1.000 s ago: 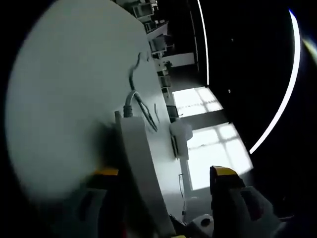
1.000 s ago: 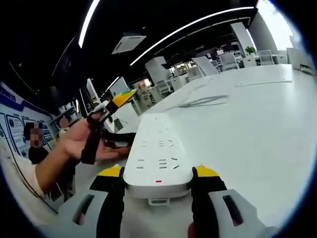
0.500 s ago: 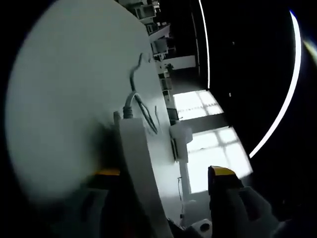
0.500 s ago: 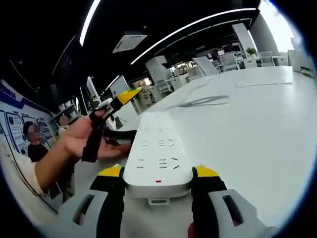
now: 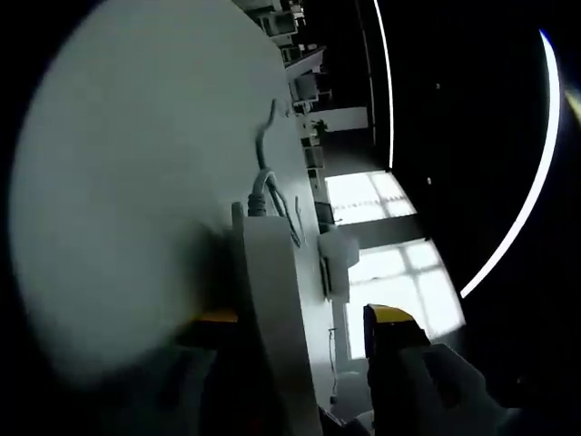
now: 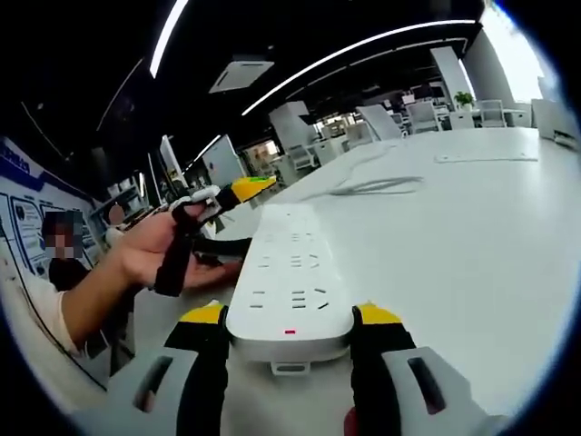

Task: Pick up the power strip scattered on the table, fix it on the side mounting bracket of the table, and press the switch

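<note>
In the right gripper view the right gripper (image 6: 289, 334) is closed on the near end of the white power strip (image 6: 290, 277), its yellow-tipped jaws pressed against the two long sides, with a small red mark showing on the end face at about six o'clock. The strip runs away from the camera toward twelve o'clock, socket face up, just above the white desk (image 6: 454, 236). At about nine o'clock a person's hand (image 6: 150, 254) holds the left gripper (image 6: 238, 191), whose yellow tip sits beside the far part of the strip; a black strap crosses the hand. A grey cable (image 6: 372, 186) lies on the desk toward one o'clock, well beyond the strip. In the left gripper view the scene is rolled, so the desk (image 5: 118, 182) rises as a pale wall across the nine o'clock side. The power strip (image 5: 272, 300) stands edge-on between the left gripper's (image 5: 304, 318) jaws, which sit wide apart; the yellow tip at five o'clock is clear of the strip, while the one at seven o'clock is in shadow beside it, and I cannot tell if it touches. The strip's cable (image 5: 265, 177) runs toward twelve o'clock along the desk.
</note>
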